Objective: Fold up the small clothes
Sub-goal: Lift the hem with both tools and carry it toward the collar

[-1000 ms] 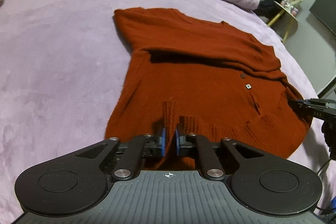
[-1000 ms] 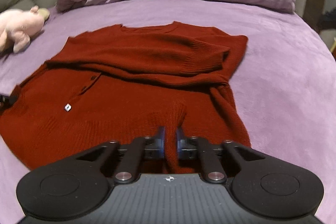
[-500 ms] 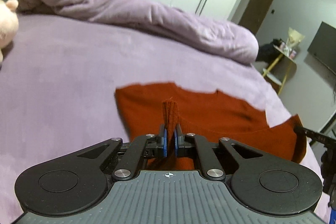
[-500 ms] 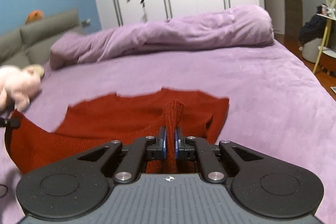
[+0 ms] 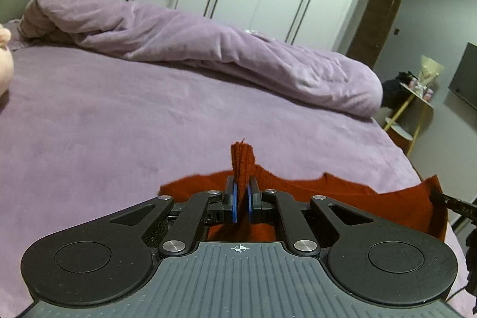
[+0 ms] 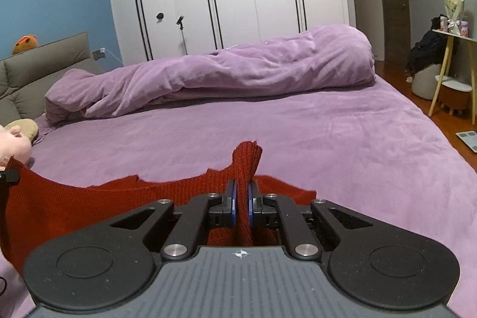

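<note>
Currently, left gripper (image 5: 242, 189) and right gripper (image 6: 242, 192) each clamp the red knit sweater's (image 6: 89, 204) hem above the purple bed (image 6: 328, 139).

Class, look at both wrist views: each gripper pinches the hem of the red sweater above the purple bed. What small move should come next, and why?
Probably carry both hands forward toward the sweater's far edge. The left gripper and right gripper are each shut on a pinch of the red sweater, which hangs raised between them while its far part lies on the bed, so the fold is not yet laid.

Right gripper (image 6: 242, 198) jaws pinch the red sweater (image 6: 89, 204) above the purple bed (image 6: 328, 139).
</note>
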